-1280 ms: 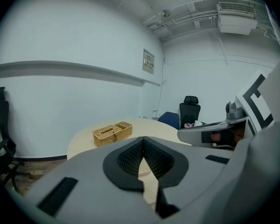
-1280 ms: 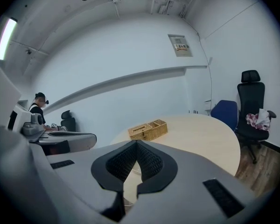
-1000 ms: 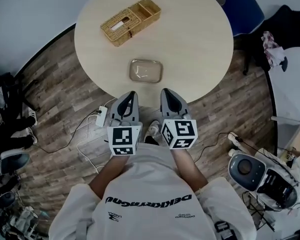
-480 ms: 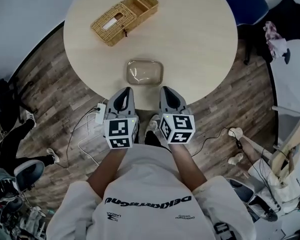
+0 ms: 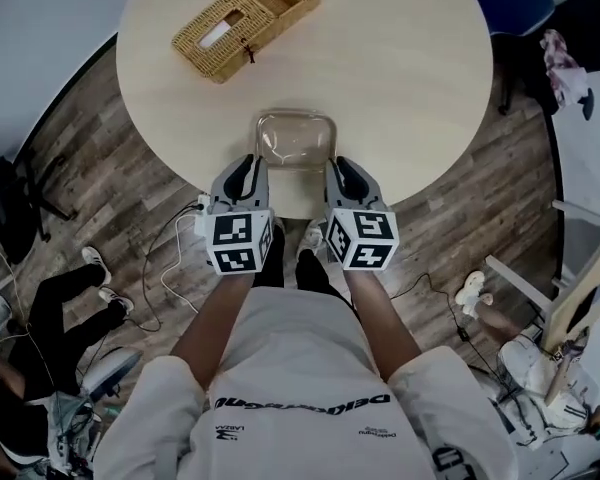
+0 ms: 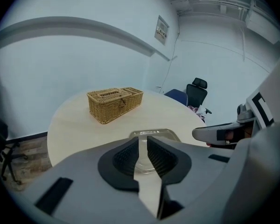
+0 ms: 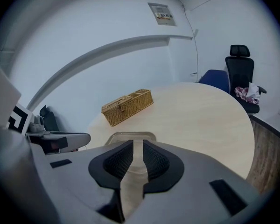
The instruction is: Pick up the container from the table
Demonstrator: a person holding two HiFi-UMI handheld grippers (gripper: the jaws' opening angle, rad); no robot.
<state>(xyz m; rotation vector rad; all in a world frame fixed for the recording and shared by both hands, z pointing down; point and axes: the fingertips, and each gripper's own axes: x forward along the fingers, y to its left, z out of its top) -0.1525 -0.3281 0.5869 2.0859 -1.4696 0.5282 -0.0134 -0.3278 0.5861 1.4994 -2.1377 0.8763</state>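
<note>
A clear, shallow rectangular container lies near the front edge of the round beige table. My left gripper hangs at the container's near left corner and my right gripper at its near right corner; neither touches it. Both are shut with nothing between the fingers. In the left gripper view the container shows just past the left gripper. The right gripper view has the container right ahead of the right gripper.
A woven wicker basket with a lidded part and an open part stands at the table's far left. Under the table's front edge a white power strip and cables lie on the wood floor. An office chair stands at the right.
Both grippers have come forward over the table's front edge and now flank the container's near corners. The container looks nearer and larger in the head view.
</note>
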